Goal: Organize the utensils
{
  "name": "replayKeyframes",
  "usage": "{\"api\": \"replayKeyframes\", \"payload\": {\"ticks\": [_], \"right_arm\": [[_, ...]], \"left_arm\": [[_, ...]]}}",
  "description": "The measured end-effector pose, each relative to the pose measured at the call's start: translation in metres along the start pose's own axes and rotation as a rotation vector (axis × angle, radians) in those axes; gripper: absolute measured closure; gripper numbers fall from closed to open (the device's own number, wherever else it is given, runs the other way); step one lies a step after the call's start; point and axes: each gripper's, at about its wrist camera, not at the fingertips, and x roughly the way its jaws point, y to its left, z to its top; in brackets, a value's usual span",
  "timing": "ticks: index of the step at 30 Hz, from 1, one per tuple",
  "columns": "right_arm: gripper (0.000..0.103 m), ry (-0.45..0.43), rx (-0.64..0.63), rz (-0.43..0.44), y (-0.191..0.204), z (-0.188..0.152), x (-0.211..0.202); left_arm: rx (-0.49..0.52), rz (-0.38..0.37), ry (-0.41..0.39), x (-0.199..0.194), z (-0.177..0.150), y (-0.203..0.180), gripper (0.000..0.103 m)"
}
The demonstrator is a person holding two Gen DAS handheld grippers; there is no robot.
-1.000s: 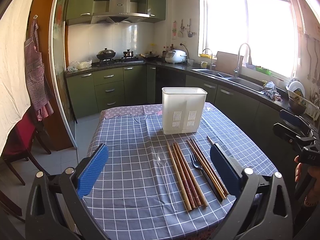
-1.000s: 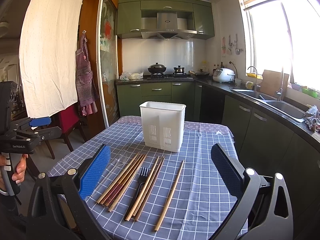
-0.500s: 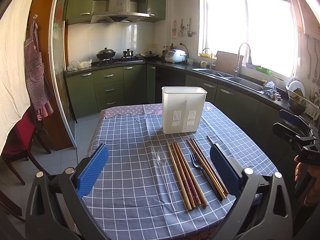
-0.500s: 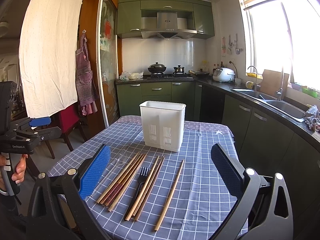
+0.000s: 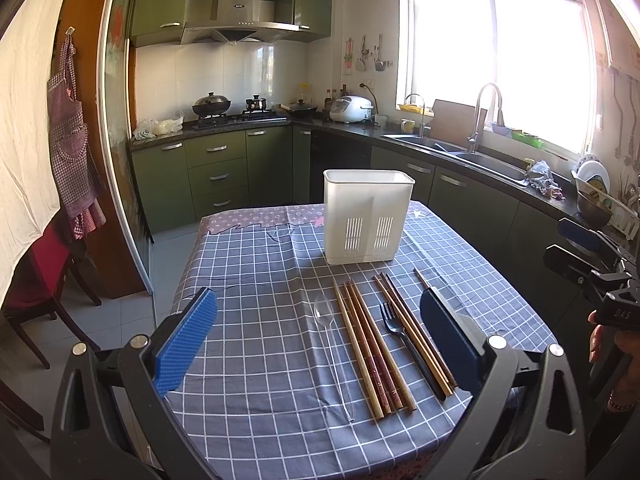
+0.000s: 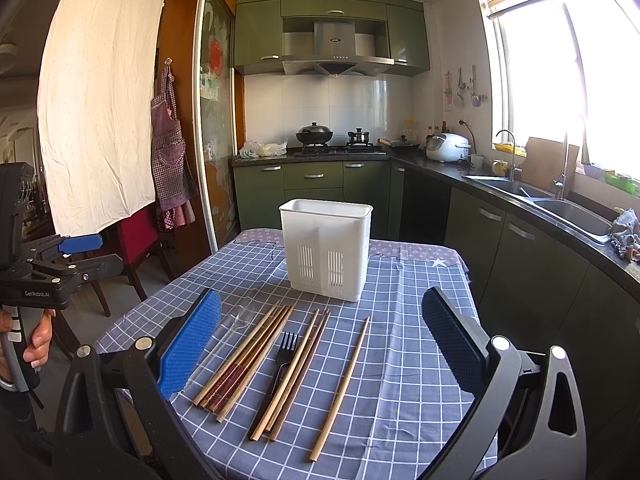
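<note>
A white slotted utensil holder stands upright on the checked tablecloth. In front of it lie several wooden chopsticks, a black fork, a clear plastic spoon and one lone chopstick. My left gripper is open and empty above the near table edge. My right gripper is open and empty, hovering over the utensils. Each gripper shows at the edge of the other's view, the right and the left.
The table is covered in a blue-grey checked cloth. Green kitchen cabinets and a counter with a sink run behind and to the right. A red chair stands to the left by a sliding door.
</note>
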Motion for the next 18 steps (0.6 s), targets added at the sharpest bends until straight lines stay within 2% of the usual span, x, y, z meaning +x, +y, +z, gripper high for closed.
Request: {"api": "replayKeyframes", "payload": {"ticks": [18], "right_arm": [[0.004, 0.015, 0.000, 0.001, 0.0007, 0.0025, 0.0016]], "left_arm": [[0.004, -0.002, 0.008, 0.0023, -0.0033, -0.0015, 0.007]]}}
